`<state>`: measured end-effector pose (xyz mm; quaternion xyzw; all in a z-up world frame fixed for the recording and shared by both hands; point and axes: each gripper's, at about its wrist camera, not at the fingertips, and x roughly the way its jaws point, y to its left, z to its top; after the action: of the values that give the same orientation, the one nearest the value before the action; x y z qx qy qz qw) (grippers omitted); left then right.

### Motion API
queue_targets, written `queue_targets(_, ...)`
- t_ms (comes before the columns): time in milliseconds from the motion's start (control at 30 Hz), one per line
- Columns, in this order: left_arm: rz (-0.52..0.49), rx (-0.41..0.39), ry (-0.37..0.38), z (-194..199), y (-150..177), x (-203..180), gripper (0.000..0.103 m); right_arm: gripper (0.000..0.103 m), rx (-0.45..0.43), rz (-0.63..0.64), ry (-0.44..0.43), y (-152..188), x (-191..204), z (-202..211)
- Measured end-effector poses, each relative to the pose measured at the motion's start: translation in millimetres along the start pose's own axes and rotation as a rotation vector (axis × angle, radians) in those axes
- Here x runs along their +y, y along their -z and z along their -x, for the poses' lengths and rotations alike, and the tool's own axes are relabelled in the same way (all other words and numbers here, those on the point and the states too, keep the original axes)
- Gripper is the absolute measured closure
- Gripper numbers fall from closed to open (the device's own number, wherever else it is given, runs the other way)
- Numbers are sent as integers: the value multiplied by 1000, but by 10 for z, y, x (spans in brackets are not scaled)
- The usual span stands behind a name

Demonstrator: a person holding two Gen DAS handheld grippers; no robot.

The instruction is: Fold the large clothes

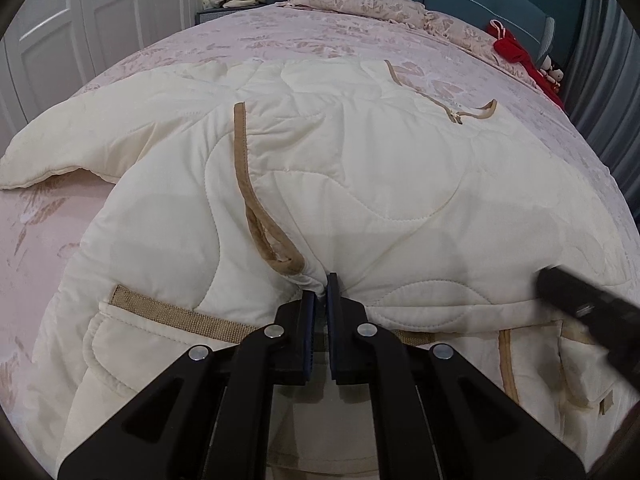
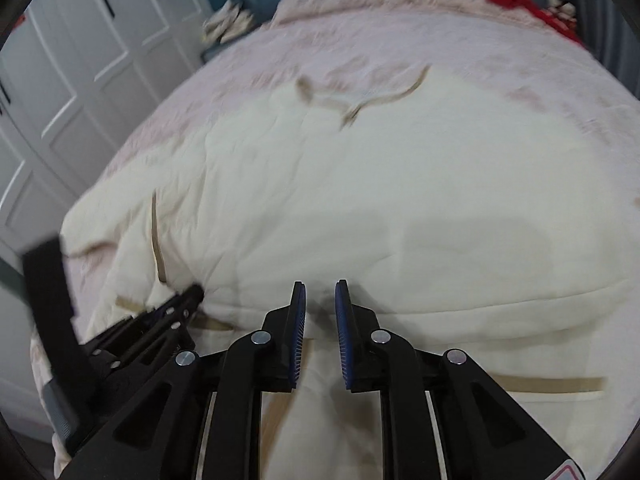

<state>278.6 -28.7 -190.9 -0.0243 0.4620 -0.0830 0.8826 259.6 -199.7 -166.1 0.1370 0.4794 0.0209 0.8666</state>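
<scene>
Cream quilted garment, tan-trimmed, spread on the bed, near edge in hand.

Item: one large padded garment (image 1: 352, 184), lying across the near half of the bed (image 1: 280, 36) and hanging over its near edge; one lobe trails toward the left edge. My left tongs (image 1: 325, 286) are pressed together on a small fold of the fabric beside the tan binding (image 1: 256, 208) at the near edge. My right tongs (image 2: 321, 296) stand slightly spread, nothing between them, hovering just above the cloth further right; that view is blurred. Risk, as I judge it: the left pinch takes little cloth, so lifting the heavy padding could slip it free. With only one side gripped, the fold would drag skewed and bunch toward the left edge.
</scene>
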Motion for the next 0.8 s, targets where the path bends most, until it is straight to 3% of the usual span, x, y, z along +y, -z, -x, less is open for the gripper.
queue_targets(67,13,-4,15,-8,12,31,98,89,26,25,36,83,50,-201)
queue_targets(233,66,-17,79,-23,20,135,96,92,-18,-13,19,186,-27,-312)
queue_targets(367,108,-21,131,37,-3,210,95,92,-41,32,65,241,56,-342)
queue_targets(400,128,-16,153,86,-25,257,91,92,-45,43,77,252,71,-339)
queue_targets(433,158,-19,182,191,-47,352,80,92,-47,47,82,265,62,-330)
queue_targets(467,193,-40,209,331,-64,483,73,92,-51,48,83,256,70,-341)
queue_targets(533,259,-101,231,602,-106,810,37,92,-59,44,78,261,55,-341)
queue_targets(600,340,-155,202,807,-184,1283,26,92,-70,44,78,273,50,-337)
queue_targets(800,627,-136,37,723,-518,2852,25,92,-88,67,115,313,107,-337)
